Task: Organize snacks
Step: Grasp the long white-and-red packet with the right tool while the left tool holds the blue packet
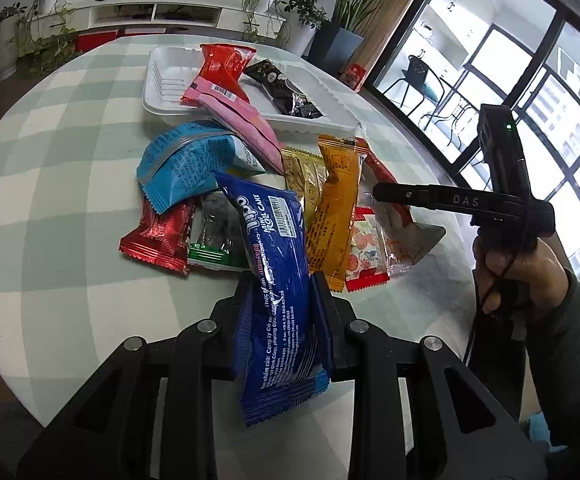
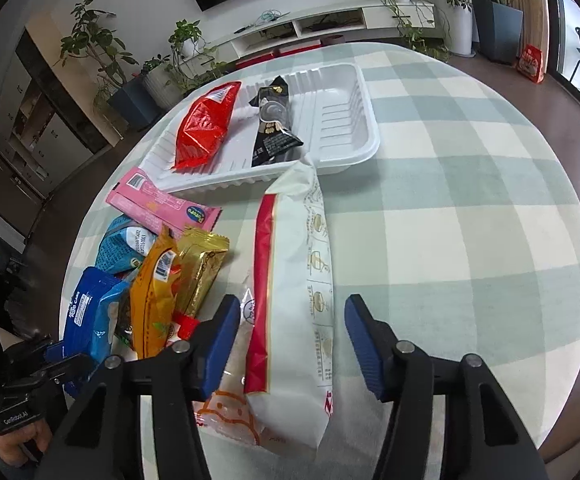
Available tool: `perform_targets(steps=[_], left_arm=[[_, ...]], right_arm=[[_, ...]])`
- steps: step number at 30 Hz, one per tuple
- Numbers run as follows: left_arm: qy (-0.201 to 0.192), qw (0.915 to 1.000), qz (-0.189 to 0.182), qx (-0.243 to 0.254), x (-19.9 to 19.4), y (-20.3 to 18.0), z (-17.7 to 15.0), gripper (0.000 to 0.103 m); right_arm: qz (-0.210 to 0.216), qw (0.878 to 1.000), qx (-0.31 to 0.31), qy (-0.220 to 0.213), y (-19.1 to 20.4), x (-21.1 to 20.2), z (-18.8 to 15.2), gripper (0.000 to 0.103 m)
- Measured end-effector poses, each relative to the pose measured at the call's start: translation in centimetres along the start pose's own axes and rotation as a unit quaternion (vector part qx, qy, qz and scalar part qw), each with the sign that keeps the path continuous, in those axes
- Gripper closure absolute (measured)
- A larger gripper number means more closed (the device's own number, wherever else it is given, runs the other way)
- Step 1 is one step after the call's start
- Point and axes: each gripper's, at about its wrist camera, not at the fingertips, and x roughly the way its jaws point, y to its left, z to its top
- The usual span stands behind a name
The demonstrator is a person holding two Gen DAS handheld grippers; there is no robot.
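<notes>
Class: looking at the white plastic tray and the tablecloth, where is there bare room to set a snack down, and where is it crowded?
Free: the white plastic tray right of the black wrapper; the checked tablecloth beyond. Crowded: the snack pile near the tray.

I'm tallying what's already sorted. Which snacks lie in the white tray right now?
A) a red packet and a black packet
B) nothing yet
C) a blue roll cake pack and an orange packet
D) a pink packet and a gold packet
A: in the right wrist view the white tray holds only the red packet and the black packet.
</notes>
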Motion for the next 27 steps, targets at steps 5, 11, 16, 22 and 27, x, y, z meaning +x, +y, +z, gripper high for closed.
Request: perform_targets(steps=[5, 11, 16, 22, 27], left_arm=[[0.003, 1.0000, -0.007, -0.003, 0.4, 0.2, -0.2, 0.078], [0.006, 0.9999, -0.009, -0.005, 0.6, 0.3, -0.3, 0.078], [0.009, 0.9999, -0.011, -0.006, 0.8, 0.3, -0.4, 0.078], [0.007, 0.9999, -0.011, -0.007, 0.7, 0.4, -0.5, 0.078], [0.009, 0.9998, -0.014, -0.004, 1.0, 0.1, -0.6, 0.078]], right_arm=[[0.020, 0.999, 0.021, 0.016, -0.9, 0.5, -0.3, 0.058], [0.019, 0.999, 0.011, 0.031, -1.0, 0.3, -0.4, 0.060], [-0.002, 0.998, -0.032, 0.053, -0.2, 0.2, -0.8, 0.064], [-0.031, 0.994, -0.075, 0.073, 0.8, -0.7, -2.2, 0.065], [-0.054, 0.989, -0.109, 0.079, 1.2, -1.1, -3.3, 0.067]])
